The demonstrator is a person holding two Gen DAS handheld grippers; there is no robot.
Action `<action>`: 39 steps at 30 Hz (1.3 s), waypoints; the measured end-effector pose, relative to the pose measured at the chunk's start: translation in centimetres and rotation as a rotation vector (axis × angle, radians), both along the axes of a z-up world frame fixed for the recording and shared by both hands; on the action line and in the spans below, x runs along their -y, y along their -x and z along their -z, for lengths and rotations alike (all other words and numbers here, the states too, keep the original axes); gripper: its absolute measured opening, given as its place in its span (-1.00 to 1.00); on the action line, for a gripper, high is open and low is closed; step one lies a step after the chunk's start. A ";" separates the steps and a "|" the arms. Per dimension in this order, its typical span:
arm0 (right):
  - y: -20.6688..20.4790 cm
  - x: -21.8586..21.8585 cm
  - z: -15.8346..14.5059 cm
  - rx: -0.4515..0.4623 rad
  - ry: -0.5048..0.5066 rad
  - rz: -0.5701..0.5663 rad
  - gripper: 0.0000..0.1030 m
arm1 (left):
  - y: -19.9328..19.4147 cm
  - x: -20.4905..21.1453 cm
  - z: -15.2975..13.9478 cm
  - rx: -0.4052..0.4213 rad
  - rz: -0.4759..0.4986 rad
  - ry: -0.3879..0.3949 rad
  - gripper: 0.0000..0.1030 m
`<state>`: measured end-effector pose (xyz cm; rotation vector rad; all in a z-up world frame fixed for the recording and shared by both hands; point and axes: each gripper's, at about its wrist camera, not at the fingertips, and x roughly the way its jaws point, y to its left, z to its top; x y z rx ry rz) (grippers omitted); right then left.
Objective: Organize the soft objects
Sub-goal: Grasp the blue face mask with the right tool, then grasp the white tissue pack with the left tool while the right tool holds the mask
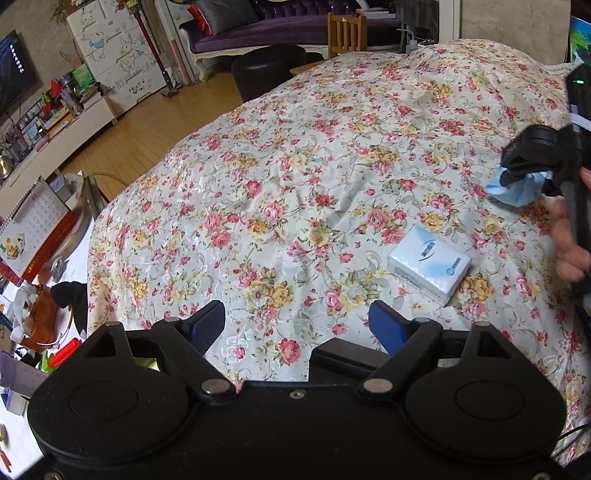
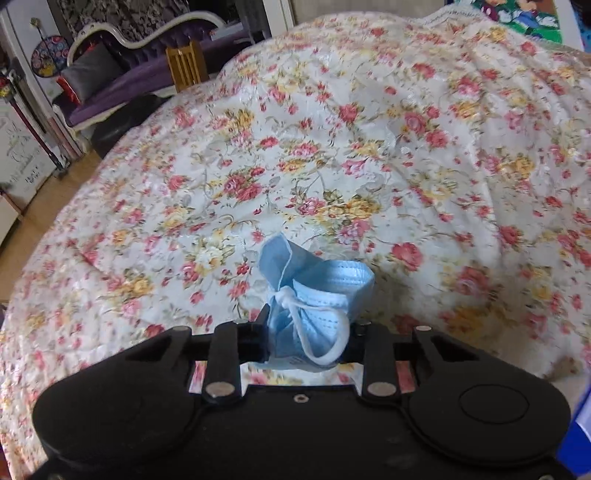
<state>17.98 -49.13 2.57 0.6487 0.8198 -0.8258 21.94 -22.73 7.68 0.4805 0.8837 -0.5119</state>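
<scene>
Home: chaise sofa [image 1: 258, 29], floral bedspread [image 1: 332, 166]

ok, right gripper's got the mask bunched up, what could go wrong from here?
1. The face mask is crumpled in the right gripper; its ear loop hangs loose and could snag on a finger at release.
2. The grip looks to be on one bunched end, so the mask may slip out.
3. The left gripper is open and empty near the tissue pack; it could nudge it across the floral cloth.

Two wrist views (both downward) sharing floral bedspread [image 1: 332, 166]
</scene>
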 end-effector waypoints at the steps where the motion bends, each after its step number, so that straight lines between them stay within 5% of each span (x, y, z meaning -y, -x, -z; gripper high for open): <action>1: 0.6 -0.5 -0.5 0.009 0.008 -0.002 -0.42 | 0.1 0.1 -0.1 -0.002 0.000 0.000 0.60; 13: 7.9 -6.6 -4.7 0.111 0.078 -0.034 -0.42 | 1.4 2.4 0.0 -0.033 0.025 -0.006 0.60; 25: 10.0 -9.1 -2.8 0.164 0.218 -0.021 -0.42 | 0.6 6.4 2.0 -0.047 0.041 -0.029 0.61; 39: 11.3 -8.3 -2.6 0.216 0.212 0.009 -0.41 | -0.2 11.1 6.6 -0.140 0.137 -0.093 0.68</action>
